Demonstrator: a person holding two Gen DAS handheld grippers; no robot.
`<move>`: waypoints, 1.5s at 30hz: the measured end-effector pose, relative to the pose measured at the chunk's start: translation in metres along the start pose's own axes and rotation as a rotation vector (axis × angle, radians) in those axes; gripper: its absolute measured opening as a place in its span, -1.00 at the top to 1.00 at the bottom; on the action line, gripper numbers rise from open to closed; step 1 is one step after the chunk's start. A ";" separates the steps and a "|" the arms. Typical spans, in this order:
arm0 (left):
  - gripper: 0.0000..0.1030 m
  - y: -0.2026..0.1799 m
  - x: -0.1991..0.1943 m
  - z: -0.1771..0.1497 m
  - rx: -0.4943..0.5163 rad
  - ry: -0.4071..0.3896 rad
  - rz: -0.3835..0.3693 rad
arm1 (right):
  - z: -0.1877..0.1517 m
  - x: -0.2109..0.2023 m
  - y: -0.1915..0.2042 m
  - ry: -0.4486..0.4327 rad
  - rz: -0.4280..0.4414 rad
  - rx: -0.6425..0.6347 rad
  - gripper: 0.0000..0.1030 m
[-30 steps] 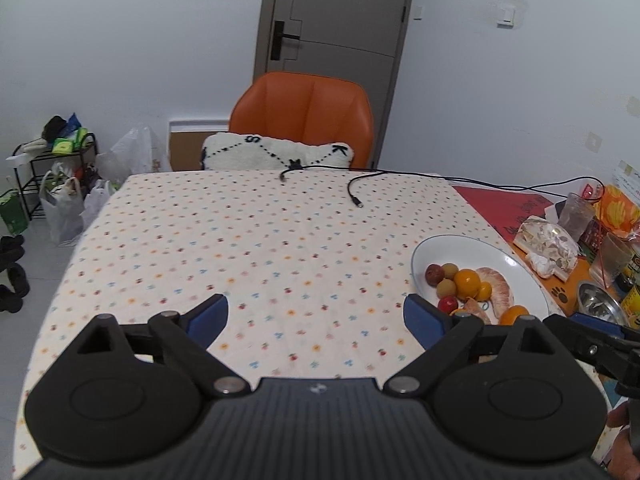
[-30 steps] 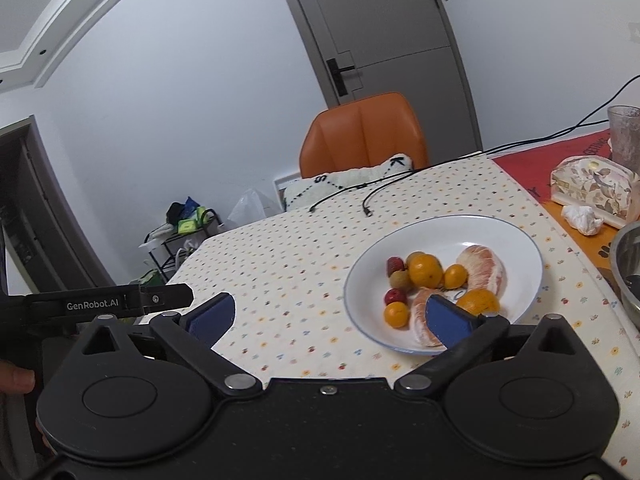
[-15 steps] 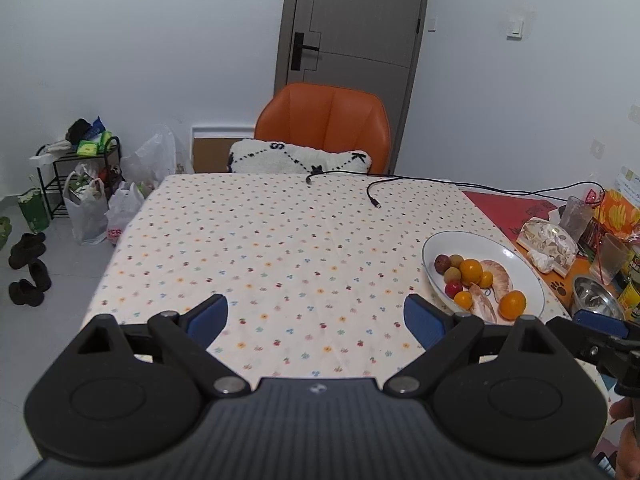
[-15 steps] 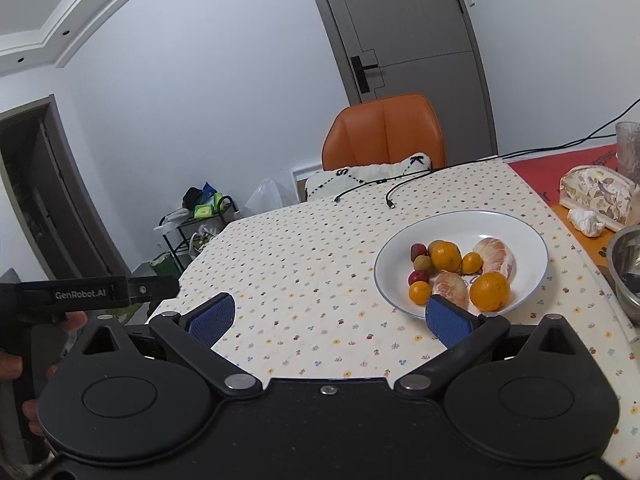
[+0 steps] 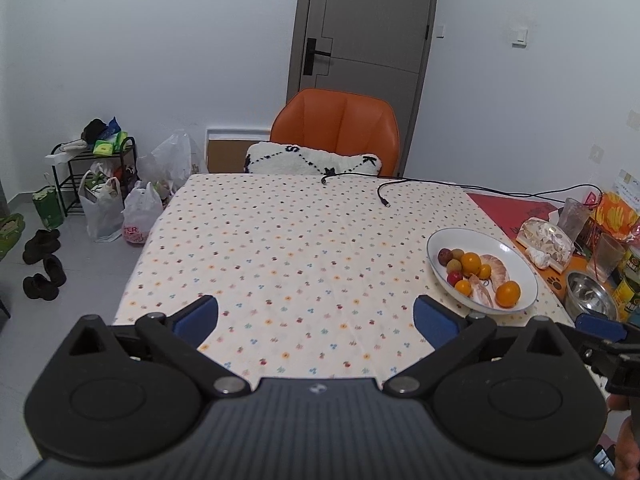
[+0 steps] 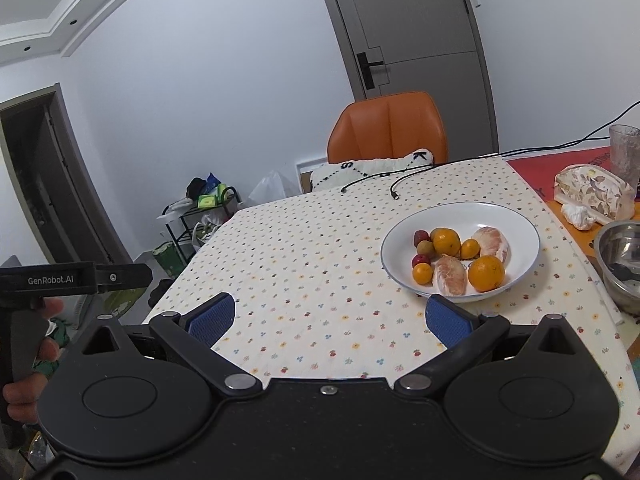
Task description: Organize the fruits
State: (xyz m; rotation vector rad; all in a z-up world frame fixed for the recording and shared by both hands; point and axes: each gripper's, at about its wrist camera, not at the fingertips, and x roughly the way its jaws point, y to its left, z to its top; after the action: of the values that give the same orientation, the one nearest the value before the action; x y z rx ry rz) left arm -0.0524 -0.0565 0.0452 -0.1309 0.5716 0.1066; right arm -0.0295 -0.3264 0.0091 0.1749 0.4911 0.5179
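A: Both grippers up over the near edge of the tabletop (image 5: 280, 248), floral cloth underneath. Left gripper (image 5: 316, 316) spread wide, blue pads apart, nothing between them

B: Same on the other side: right gripper (image 6: 328, 316) released, fingers wide, empty. Its right pad sits just in front of the white plate (image 6: 516, 216)

A: And that plate is where the fruit is, towards the right edge of the tabletop, nearer the front than the back. From the left wrist view it's off to the right (image 5: 508, 244)

B: Let's count. A big orange (image 6: 486, 274) at the near side of the plate, a peeled citrus piece (image 6: 450, 280) touching it on its left, a small orange fruit (image 6: 423, 273) left of that

A: Behind them another peeled half (image 6: 492, 242), a mandarin (image 6: 447, 241), and two small red fruits (image 6: 421, 236) at the left side of the plate

B: Past the right edge, a steel bowl (image 6: 620, 252), well clear of the fruit. Two cable ends (image 5: 386, 202) lie near the far edge, orange chair (image 5: 340, 132) behind

A: A hand (image 6: 28, 356) grips the left tool's handle at the left of the right wrist view
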 end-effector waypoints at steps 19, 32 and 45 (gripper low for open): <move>-1.00 0.020 -0.033 -0.015 0.002 -0.020 0.021 | -0.002 -0.018 0.028 0.024 0.028 -0.043 -1.00; -1.00 0.022 -0.031 -0.017 0.003 -0.011 0.018 | 0.000 -0.020 0.030 0.030 0.020 -0.051 -1.00; -1.00 0.022 -0.032 -0.016 0.004 -0.009 0.017 | 0.001 -0.020 0.033 0.031 0.022 -0.058 -1.00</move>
State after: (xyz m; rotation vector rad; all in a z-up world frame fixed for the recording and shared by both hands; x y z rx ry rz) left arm -0.0906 -0.0392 0.0469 -0.1211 0.5635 0.1226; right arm -0.0582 -0.3088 0.0271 0.1165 0.5040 0.5561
